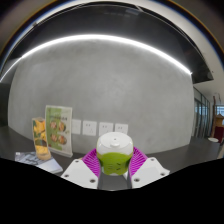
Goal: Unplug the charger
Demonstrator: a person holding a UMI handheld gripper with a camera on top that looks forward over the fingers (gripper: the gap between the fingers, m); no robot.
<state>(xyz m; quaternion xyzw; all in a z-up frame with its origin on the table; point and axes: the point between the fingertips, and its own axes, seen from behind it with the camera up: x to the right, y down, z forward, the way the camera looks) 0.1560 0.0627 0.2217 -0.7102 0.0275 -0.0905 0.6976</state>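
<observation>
A rounded charger (115, 157) with a white top and a yellow-green body sits between my gripper's (115, 165) two fingers. Both magenta pads (91, 163) press against its sides, so the gripper is shut on it. The charger is held up in front of a grey wall (120, 80). Behind it on the wall is a row of white outlet plates (98, 128). No cable or prongs show.
A poster or menu card (58, 128) with fruit pictures stands to the left against the wall, with a drink picture (40, 138) beside it. A dark counter (180, 158) runs along the wall. A corridor opens at the far right (212, 120).
</observation>
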